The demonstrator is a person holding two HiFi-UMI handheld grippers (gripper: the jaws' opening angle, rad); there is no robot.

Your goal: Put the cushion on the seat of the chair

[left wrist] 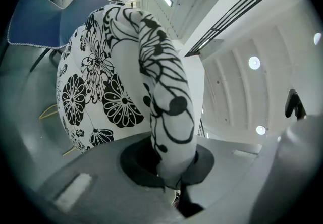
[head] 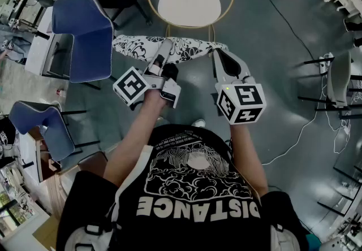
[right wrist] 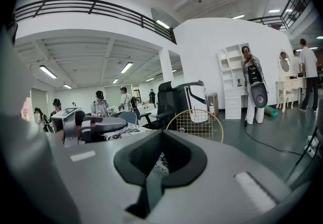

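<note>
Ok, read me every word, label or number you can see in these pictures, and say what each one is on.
"DISTANCE": large white letters on the person's black T-shirt, upside down in the head view.
Small white curved print above the shirt's round white graphic: too small to read.
Left and right gripper views: no readable text.

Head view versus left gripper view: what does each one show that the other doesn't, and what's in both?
Only the head view: the wire chair's white seat just beyond the cushion, and the person's arms. Only the left gripper view: ceiling lights, and a close look at the jaws shut on the cushion's edge. Both: the cushion, the left gripper holding it, and a blue chair.
</note>
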